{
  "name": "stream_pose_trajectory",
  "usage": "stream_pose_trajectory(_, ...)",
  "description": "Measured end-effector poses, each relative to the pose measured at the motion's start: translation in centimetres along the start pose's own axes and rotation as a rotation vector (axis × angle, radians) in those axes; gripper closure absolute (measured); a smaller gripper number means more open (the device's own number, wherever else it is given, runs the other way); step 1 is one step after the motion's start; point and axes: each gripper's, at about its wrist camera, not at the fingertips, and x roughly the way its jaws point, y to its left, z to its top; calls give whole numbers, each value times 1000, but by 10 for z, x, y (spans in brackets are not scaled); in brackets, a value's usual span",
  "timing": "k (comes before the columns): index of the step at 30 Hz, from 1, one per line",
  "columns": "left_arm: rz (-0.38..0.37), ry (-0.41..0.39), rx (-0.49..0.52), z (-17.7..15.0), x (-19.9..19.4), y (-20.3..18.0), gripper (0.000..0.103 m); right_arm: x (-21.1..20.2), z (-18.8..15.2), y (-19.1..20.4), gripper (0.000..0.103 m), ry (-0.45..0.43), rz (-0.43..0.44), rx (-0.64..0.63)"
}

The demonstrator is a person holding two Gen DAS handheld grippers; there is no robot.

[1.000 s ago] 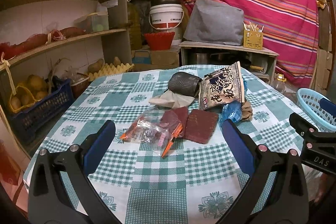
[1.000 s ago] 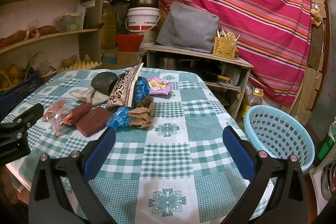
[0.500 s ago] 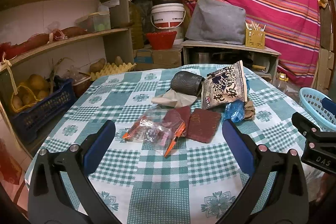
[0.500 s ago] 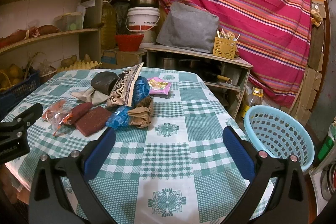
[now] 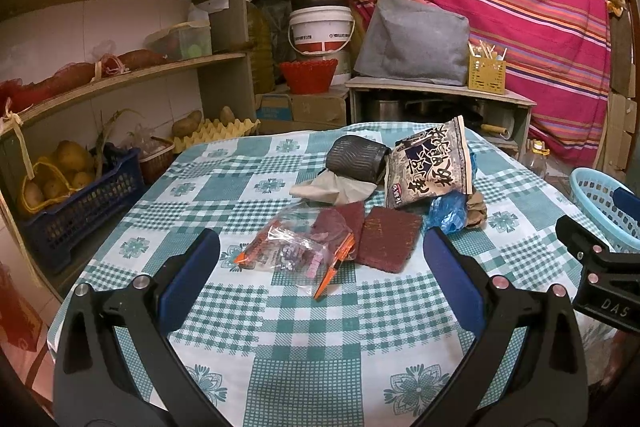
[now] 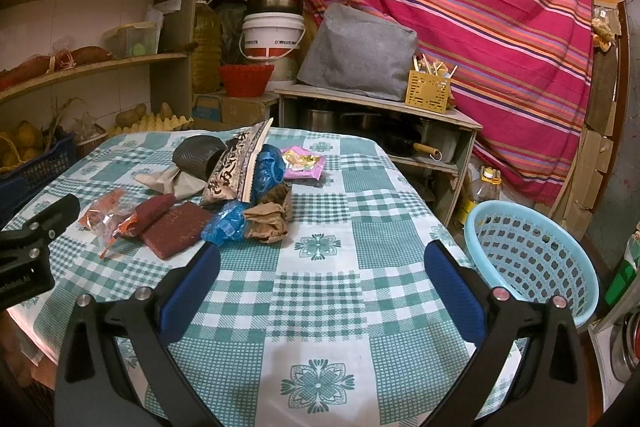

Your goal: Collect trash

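Note:
Trash lies in a cluster on the green checked table (image 5: 312, 339): a clear bag with orange bits (image 5: 288, 253), dark red pads (image 5: 386, 233), a black snack bag (image 5: 430, 165), a grey roll (image 5: 358, 159), a beige cloth (image 5: 334, 187), blue plastic (image 5: 446, 213) and brown paper (image 6: 268, 221). A pink wrapper (image 6: 302, 157) lies behind the pile. My left gripper (image 5: 320, 255) hovers open just short of the clear bag. My right gripper (image 6: 320, 261) is open above bare cloth, right of the pile. A light blue basket (image 6: 532, 257) stands off the table's right edge.
Shelves (image 5: 120, 75) with potatoes, a blue crate (image 5: 80, 203) and egg trays run along the left. Behind the table stand a low cabinet (image 6: 380, 115), a white bucket (image 5: 320, 31), a pot and a striped curtain (image 6: 480, 7).
The left view has drifted slightly forward and up, so the pile sits a little higher and nearer. The right view is almost unchanged. Both grippers remain open.

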Motion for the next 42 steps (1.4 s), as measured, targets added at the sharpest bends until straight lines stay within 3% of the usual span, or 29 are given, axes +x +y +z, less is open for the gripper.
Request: stream_pose_trajectory(42,-12,48,-67,-1,7,22,5,8,-5,-5,4,3,-1,-12)
